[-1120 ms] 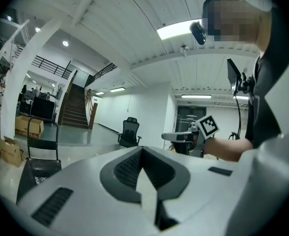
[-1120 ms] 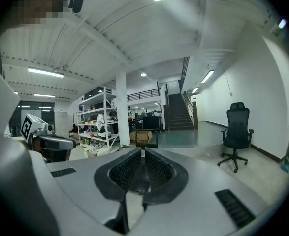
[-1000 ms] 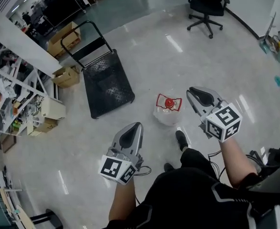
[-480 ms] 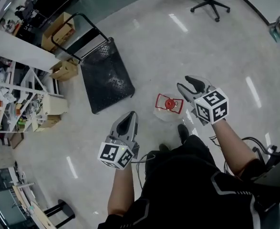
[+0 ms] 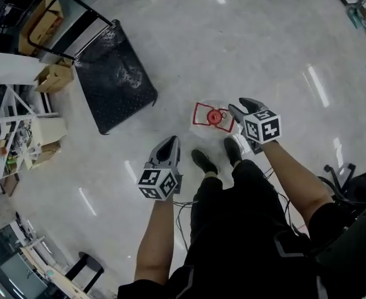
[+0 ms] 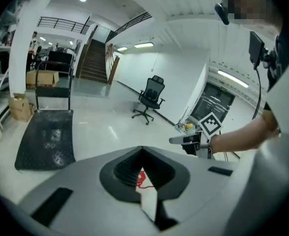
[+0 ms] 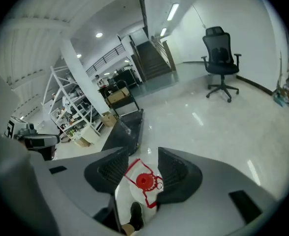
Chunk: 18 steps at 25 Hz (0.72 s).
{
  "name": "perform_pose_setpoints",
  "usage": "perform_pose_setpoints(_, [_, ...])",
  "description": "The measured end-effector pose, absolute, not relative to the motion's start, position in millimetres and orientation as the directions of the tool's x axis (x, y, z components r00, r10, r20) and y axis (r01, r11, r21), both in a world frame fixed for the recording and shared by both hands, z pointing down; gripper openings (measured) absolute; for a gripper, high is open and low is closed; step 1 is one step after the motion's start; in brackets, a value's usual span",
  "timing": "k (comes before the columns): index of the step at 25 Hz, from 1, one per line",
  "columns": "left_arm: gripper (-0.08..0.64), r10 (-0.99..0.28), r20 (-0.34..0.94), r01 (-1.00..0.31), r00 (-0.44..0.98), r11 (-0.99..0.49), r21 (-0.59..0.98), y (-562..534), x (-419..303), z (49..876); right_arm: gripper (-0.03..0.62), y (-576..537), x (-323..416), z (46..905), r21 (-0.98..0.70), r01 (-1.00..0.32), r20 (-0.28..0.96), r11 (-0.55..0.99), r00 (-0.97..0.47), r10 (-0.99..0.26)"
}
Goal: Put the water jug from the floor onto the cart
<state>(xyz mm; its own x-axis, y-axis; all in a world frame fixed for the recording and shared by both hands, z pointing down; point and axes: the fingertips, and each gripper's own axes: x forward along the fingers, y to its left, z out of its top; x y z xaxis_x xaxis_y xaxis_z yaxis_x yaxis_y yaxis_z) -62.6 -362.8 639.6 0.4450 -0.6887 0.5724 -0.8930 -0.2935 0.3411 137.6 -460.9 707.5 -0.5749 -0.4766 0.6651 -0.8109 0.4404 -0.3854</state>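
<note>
The clear water jug point(image 5: 207, 124) with a red cap and red handle stands on the floor just ahead of my feet. My right gripper point(image 5: 237, 112) hangs at the jug's right side. Its jaws have just been opening and stand wide apart with nothing pressed between them. In the right gripper view point(image 7: 142, 150) the jug point(image 7: 138, 193) shows below through the gap. My left gripper point(image 5: 168, 144) is shut and empty, to the left of the jug and nearer to me. A sliver of the jug point(image 6: 148, 200) shows past its tip point(image 6: 143, 149). The black cart point(image 5: 117, 80) stands to the far left.
My shoes point(image 5: 204, 162) stand right behind the jug. Cardboard boxes point(image 5: 53, 77) and white shelving point(image 5: 8, 129) line the left side beyond the cart. An office chair point(image 7: 220, 63) stands far off across the glossy floor. Cables lie at the right point(image 5: 348, 182).
Both grippers have dropped toward the floor and the view has tipped down. The right gripper's jaws have opened and it has closed in on the jug's right side.
</note>
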Motion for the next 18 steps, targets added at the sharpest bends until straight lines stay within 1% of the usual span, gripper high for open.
perform_pose_setpoints(5, [-0.009,-0.604,0.661,-0.893,0.445,-0.239,0.382,-365.5,-71.6,730.1,0.169,-445.5,144.0,808.5,-0.451,-0.852,0.763,0.268,-0.523,-0.380])
perform_pose_setpoints(8, [-0.009,-0.552,0.688,-0.878,0.471,-0.219,0.426,-368.9,-73.8,771.0,0.170,-439.2,143.1,857.3,-0.444,-0.871,0.806,0.210,-0.490,-0.331])
perform_pose_setpoints(14, [-0.009,-0.504,0.715,-0.867,0.485,-0.171,0.469,-362.2,-71.0,814.2,0.172,-422.2,133.1,911.4,-0.453,-0.878,0.841,0.157,-0.479,-0.253])
perform_pose_setpoints(18, [-0.009,-0.486,0.722,-0.863,0.492,-0.164,0.478,-358.6,-69.6,826.0,0.172,-419.8,133.9,935.2,-0.457,-0.885,0.855,0.086,-0.463,-0.232])
